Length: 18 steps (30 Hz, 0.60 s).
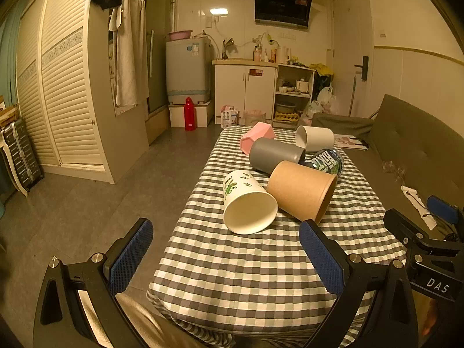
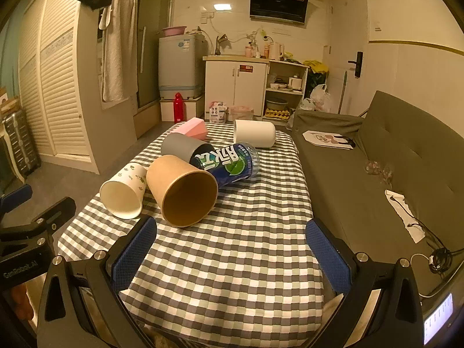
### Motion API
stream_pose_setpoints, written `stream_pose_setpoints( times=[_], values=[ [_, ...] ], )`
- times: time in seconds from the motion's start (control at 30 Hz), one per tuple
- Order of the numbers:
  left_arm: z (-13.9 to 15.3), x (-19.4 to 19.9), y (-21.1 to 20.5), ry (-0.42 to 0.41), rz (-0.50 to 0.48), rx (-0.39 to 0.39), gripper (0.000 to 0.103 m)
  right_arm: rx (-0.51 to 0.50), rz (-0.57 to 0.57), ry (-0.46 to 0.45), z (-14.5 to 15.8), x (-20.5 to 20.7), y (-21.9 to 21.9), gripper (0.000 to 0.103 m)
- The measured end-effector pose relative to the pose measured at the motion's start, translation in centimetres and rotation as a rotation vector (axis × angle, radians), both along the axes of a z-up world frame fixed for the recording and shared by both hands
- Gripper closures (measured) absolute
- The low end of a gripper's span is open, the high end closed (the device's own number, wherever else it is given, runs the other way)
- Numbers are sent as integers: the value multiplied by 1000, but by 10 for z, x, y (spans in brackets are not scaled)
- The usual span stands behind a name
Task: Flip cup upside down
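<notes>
Several cups lie on their sides on the checked tablecloth (image 1: 232, 275): a white leaf-print paper cup (image 1: 246, 201) (image 2: 124, 190), a brown paper cup (image 1: 301, 190) (image 2: 182, 190), a grey cup (image 1: 275, 155) (image 2: 184, 146), a pink cup (image 1: 256, 137) (image 2: 194, 127), a white cup (image 1: 314, 137) (image 2: 254, 133) and a blue-labelled clear cup (image 1: 326, 161) (image 2: 229, 162). My left gripper (image 1: 226, 229) is open and empty, short of the white paper cup. My right gripper (image 2: 232, 229) is open and empty, just before the brown cup.
A grey sofa (image 2: 377, 174) with papers and cables runs along the table's right side. Bare floor (image 1: 101, 203) lies to the left, with a louvred wardrobe (image 1: 58, 87). Kitchen cabinets (image 1: 246, 87) stand at the back.
</notes>
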State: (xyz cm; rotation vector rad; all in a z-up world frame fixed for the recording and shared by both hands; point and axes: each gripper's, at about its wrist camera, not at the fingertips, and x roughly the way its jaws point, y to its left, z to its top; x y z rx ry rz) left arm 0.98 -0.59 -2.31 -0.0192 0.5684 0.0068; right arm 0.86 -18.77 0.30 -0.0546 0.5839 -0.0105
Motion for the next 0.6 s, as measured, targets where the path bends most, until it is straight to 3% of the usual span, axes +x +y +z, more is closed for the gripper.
stream_pose_setpoints(
  times=[0.43,0.6],
  values=[
    [8,12,6,33,26,-11,0,16,33,-7,11,10,-3,0],
    [18,46,20,102,65,-24,0,40,139,43,33,55,-5,0]
  ],
)
